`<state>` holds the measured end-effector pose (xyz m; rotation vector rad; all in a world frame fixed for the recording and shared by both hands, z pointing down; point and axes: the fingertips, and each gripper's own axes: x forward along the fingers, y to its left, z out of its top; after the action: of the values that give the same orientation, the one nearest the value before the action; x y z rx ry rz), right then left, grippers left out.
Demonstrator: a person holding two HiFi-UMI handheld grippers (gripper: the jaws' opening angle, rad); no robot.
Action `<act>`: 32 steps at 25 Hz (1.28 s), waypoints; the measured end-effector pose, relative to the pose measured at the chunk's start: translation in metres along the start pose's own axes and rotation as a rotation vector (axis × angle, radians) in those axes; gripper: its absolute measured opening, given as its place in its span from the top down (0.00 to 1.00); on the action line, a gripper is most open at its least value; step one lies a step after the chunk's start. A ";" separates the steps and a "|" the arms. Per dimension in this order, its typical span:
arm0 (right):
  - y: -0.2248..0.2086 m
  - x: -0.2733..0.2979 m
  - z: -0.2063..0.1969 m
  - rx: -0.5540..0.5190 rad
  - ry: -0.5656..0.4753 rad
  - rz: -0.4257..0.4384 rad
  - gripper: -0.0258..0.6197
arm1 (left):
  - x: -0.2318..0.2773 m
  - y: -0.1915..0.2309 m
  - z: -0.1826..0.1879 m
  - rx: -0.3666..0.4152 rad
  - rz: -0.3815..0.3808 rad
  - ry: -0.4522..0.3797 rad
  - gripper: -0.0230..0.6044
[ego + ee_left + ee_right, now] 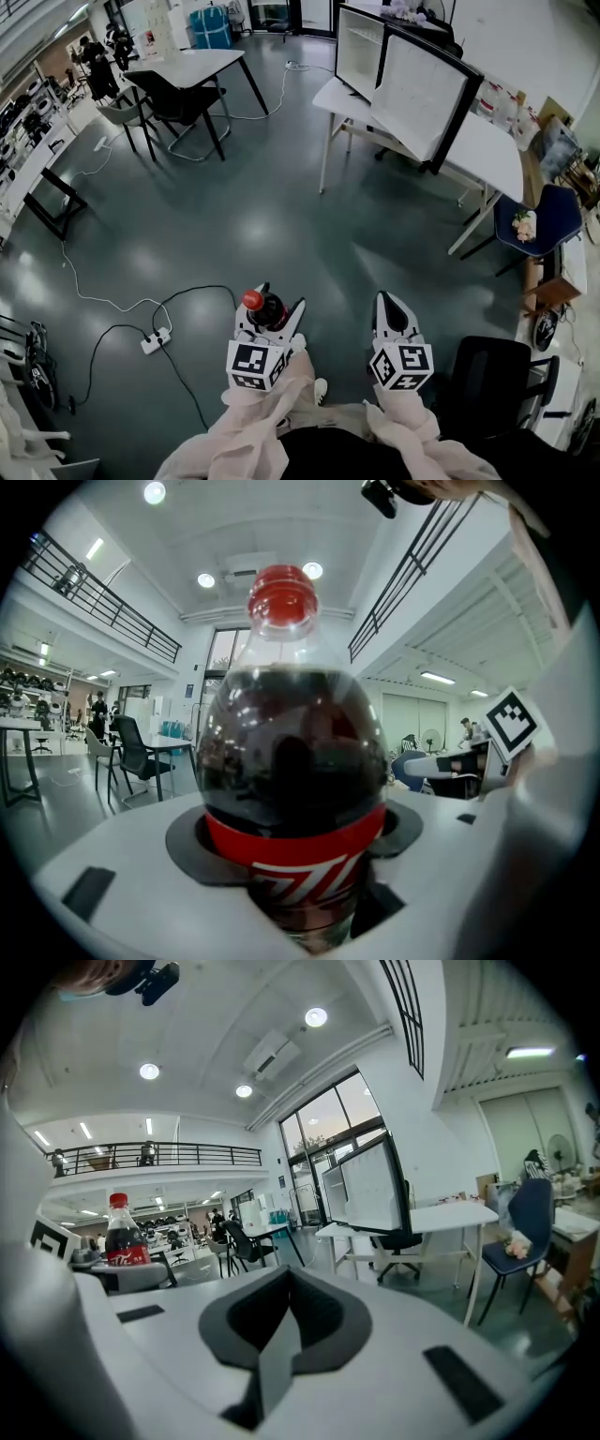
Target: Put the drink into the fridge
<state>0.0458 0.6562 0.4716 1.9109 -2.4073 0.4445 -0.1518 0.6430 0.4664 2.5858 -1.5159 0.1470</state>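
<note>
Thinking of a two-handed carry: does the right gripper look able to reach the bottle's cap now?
Probably yes: the cap stands bare above the left gripper, nothing between it and the right gripper, whose fingers are shut.

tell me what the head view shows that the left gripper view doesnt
Only the head view: the power strip, the person's sleeves, and the right hand-held gripper seen from above, jaws together with nothing between them.
Only the left gripper view: the red label on the bottle, the ceiling lights and a balcony railing.
Both: the bottle of dark drink with its red cap, upright between the jaws of the left hand-held gripper, which press on it.
</note>
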 end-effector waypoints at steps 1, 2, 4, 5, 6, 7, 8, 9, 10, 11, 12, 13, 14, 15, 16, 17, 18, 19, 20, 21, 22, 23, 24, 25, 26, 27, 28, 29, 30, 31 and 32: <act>-0.001 0.005 0.001 0.001 0.003 0.005 0.94 | 0.004 0.001 0.000 0.000 0.001 0.003 0.45; -0.002 0.010 0.002 -0.001 0.006 0.011 0.94 | 0.008 0.003 0.001 -0.002 0.001 0.004 0.45; -0.003 0.024 0.005 -0.007 0.012 0.018 0.94 | 0.018 0.008 0.002 -0.006 -0.001 0.004 0.45; -0.004 0.032 0.007 -0.008 0.014 0.019 0.94 | 0.025 0.011 0.003 -0.007 -0.003 0.004 0.45; -0.005 0.041 0.008 -0.009 0.015 0.020 0.94 | 0.032 0.015 0.004 -0.005 -0.005 0.004 0.45; -0.005 0.051 0.009 -0.008 0.017 0.022 0.94 | 0.039 0.020 0.005 -0.003 -0.006 0.004 0.45; -0.005 0.061 0.011 -0.009 0.020 0.026 0.94 | 0.047 0.025 0.007 0.000 -0.008 0.005 0.45; -0.005 0.071 0.013 -0.010 0.022 0.029 0.94 | 0.055 0.030 0.010 0.002 -0.011 0.005 0.45; -0.006 0.081 0.016 -0.012 0.024 0.031 0.94 | 0.064 0.035 0.013 0.004 -0.014 0.004 0.45; -0.006 0.091 0.019 -0.014 0.026 0.033 0.94 | 0.073 0.040 0.017 0.007 -0.016 0.003 0.45; -0.007 0.102 0.024 -0.016 0.027 0.035 0.94 | 0.083 0.046 0.022 0.009 -0.016 0.001 0.45; -0.008 0.113 0.028 -0.018 0.029 0.037 0.94 | 0.093 0.052 0.027 0.010 -0.016 0.000 0.45; -0.008 0.124 0.033 -0.020 0.032 0.038 0.94 | 0.103 0.058 0.032 0.010 -0.015 -0.002 0.45; -0.009 0.135 0.038 -0.023 0.034 0.039 0.94 | 0.112 0.065 0.037 0.010 -0.016 -0.004 0.45; -0.010 0.146 0.043 -0.025 0.035 0.037 0.94 | 0.122 0.072 0.042 0.010 -0.017 -0.006 0.45; -0.011 0.158 0.048 -0.025 0.034 0.035 0.94 | 0.132 0.080 0.047 0.012 -0.019 -0.008 0.45; -0.012 0.170 0.054 -0.026 0.031 0.033 0.94 | 0.143 0.087 0.051 0.016 -0.021 -0.011 0.45; -0.012 0.182 0.059 -0.025 0.029 0.030 0.94 | 0.153 0.095 0.056 0.020 -0.023 -0.013 0.45; -0.012 0.194 0.063 -0.026 0.027 0.028 0.94 | 0.163 0.103 0.060 0.024 -0.025 -0.014 0.45; -0.012 0.205 0.067 -0.025 0.025 0.026 0.94 | 0.172 0.110 0.063 0.028 -0.028 -0.015 0.45; -0.011 0.216 0.070 -0.025 0.023 0.025 0.94 | 0.180 0.118 0.067 0.032 -0.030 -0.014 0.45; -0.010 0.227 0.074 -0.026 0.021 0.025 0.94 | 0.189 0.125 0.070 0.035 -0.031 -0.015 0.45; -0.010 0.238 0.078 -0.027 0.018 0.024 0.94 | 0.198 0.133 0.073 0.037 -0.031 -0.017 0.45; -0.011 0.249 0.082 -0.029 0.015 0.024 0.94 | 0.208 0.140 0.077 0.037 -0.033 -0.021 0.45; -0.011 0.259 0.085 -0.031 0.013 0.022 0.94 | 0.217 0.146 0.079 0.038 -0.035 -0.024 0.45; -0.012 0.270 0.088 -0.032 0.009 0.020 0.94 | 0.225 0.153 0.082 0.041 -0.038 -0.027 0.45; -0.013 0.280 0.092 -0.033 0.005 0.016 0.94 | 0.234 0.159 0.085 0.045 -0.041 -0.029 0.45; -0.014 0.290 0.095 -0.033 -0.001 0.011 0.94 | 0.242 0.165 0.087 0.051 -0.044 -0.030 0.45; -0.015 0.300 0.099 -0.032 -0.008 0.006 0.94 | 0.249 0.170 0.089 0.055 -0.048 -0.030 0.45; -0.015 0.308 0.103 -0.031 -0.015 0.001 0.94 | 0.256 0.175 0.091 0.057 -0.052 -0.030 0.45; -0.016 0.316 0.106 -0.030 -0.022 -0.003 0.94 | 0.261 0.180 0.091 0.057 -0.056 -0.030 0.45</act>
<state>0.0001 0.3276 0.4375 1.9175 -2.4100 0.3868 -0.1802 0.3162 0.4297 2.6829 -1.4683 0.1484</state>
